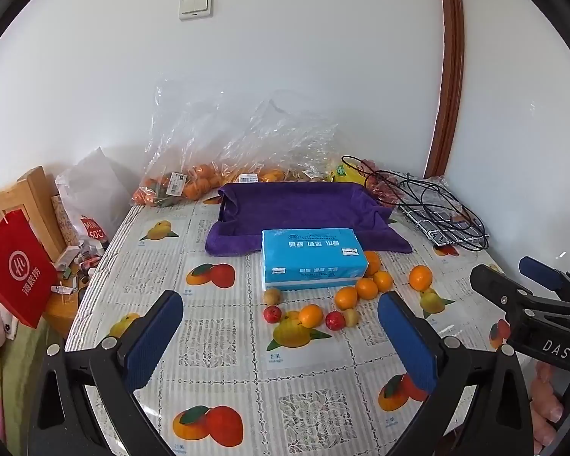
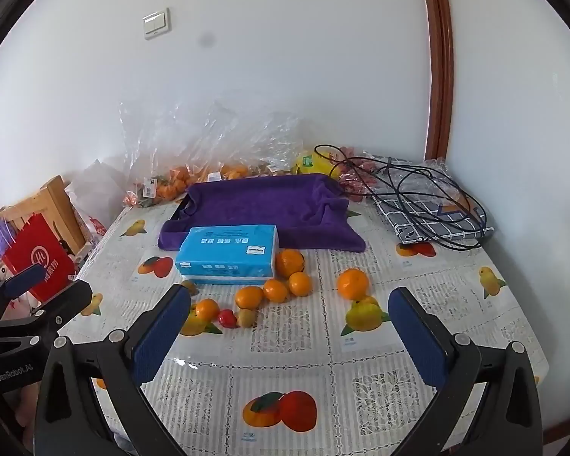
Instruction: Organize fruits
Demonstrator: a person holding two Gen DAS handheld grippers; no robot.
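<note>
Several loose oranges (image 1: 366,288) (image 2: 275,290), two small red fruits (image 1: 272,314) (image 2: 227,318) and small brownish fruits (image 1: 272,296) (image 2: 246,318) lie on the tablecloth in front of a blue tissue box (image 1: 312,258) (image 2: 228,254). One orange (image 1: 420,277) (image 2: 353,284) lies apart to the right. Behind the box is a tray draped in a purple towel (image 1: 304,211) (image 2: 262,209). My left gripper (image 1: 281,338) is open and empty above the near table. My right gripper (image 2: 290,336) is open and empty, near the fruits.
Clear bags of oranges (image 1: 193,182) (image 2: 171,186) and a yellow fruit (image 2: 315,163) lie along the back wall. A checked cloth with black cables (image 1: 440,212) (image 2: 433,205) is at back right. A red paper bag (image 1: 15,269) and wooden chair (image 1: 30,197) stand off the left edge.
</note>
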